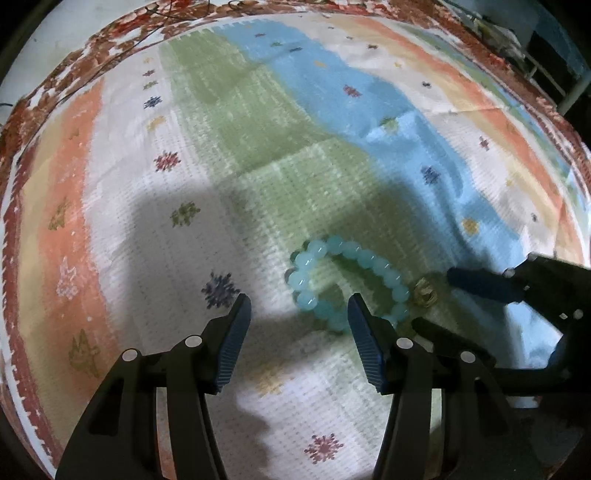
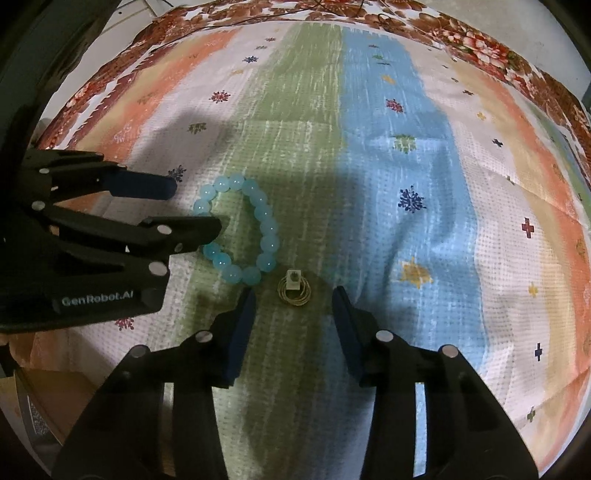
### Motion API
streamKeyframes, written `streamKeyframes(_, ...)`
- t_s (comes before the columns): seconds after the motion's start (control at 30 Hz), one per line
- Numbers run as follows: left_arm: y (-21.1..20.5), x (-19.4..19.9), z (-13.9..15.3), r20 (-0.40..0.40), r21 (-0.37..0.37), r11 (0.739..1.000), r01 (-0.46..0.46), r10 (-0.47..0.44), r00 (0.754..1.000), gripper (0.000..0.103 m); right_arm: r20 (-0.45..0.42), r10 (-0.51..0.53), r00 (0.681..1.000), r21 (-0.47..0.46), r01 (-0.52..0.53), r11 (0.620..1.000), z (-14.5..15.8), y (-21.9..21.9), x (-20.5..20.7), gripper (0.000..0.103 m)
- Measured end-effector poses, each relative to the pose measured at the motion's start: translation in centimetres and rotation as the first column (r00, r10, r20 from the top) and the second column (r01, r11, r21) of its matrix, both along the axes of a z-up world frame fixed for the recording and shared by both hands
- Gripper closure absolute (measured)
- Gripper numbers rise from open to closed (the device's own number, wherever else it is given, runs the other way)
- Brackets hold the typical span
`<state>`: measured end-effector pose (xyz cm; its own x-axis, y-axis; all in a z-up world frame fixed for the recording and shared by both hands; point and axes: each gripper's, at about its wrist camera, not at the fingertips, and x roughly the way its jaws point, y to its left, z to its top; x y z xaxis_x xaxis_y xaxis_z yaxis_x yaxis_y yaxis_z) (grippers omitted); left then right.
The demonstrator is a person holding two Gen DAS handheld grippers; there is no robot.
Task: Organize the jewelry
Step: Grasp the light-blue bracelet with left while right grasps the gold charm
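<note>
A pale blue beaded bracelet [image 1: 343, 273] lies flat on the striped cloth; it also shows in the right wrist view [image 2: 255, 229]. A small gold ring cluster with a white tag [image 2: 294, 291] lies just beside it, and shows in the left wrist view [image 1: 424, 293]. My left gripper [image 1: 299, 306] is open, its right finger over the bracelet's near edge; it also shows in the right wrist view [image 2: 197, 206]. My right gripper [image 2: 293, 295] is open with the ring cluster between its fingertips; it also shows in the left wrist view [image 1: 432, 299].
A striped cloth [image 2: 406, 166] in orange, white, green and blue bands covers the surface, over a red floral cloth [image 2: 461, 33] at the far edge. A dark object sits at the lower left [image 2: 33, 413].
</note>
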<state>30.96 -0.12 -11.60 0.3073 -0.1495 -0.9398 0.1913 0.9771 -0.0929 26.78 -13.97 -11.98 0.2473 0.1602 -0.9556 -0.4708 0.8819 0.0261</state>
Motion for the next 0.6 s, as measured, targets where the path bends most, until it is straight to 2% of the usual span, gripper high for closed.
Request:
streamKeyframes(0.17, -0.4, 0.8, -0.3, -0.027, -0.031, 0.999, 0.024, -0.025, 0.999, 0.049, 0.001, 0.0, 1.0, -0.003, 0.0, 1.0, -0.2, -0.2, 0.0, 0.073)
streamKeyframes(0.33, -1.4, 0.7, -1.2, -0.032, 0.02, 0.997, 0.075, -0.074, 0.997, 0.047, 0.0, 0.001, 1.0, -0.006, -0.001, 1.0, -0.3, -0.2, 0.2, 0.08)
streamKeyframes(0.4, -1.3, 0.7, -1.3, -0.028, 0.048, 0.996, 0.072, -0.071, 0.997, 0.059, -0.005, -0.001, 1.0, 0.0, 0.001, 1.0, -0.3, -0.3, 0.3, 0.087)
streamKeyframes(0.43, -1.0, 0.7, -1.3, -0.027, 0.052, 0.997, 0.061, -0.06, 0.998, 0.067, -0.007, -0.001, 1.0, 0.002, 0.001, 1.0, -0.4, -0.4, 0.3, 0.087)
streamKeyframes(0.47, -0.7, 0.8, -1.3, -0.026, 0.055, 0.997, 0.053, -0.052, 0.998, 0.078, -0.006, 0.0, 1.0, 0.0, 0.0, 1.0, -0.4, -0.4, 0.3, 0.087)
streamKeyframes(0.5, -0.2, 0.9, -1.3, -0.025, 0.06, 0.998, 0.038, -0.036, 0.999, 0.084, -0.005, 0.001, 1.0, -0.001, -0.001, 1.0, -0.4, -0.4, 0.3, 0.088)
streamKeyframes(0.6, 0.7, 1.0, -1.3, -0.032, 0.016, 1.0, 0.021, -0.021, 0.999, 0.089, -0.003, 0.004, 1.0, 0.0, -0.004, 1.0, -0.4, -0.4, 0.3, 0.089)
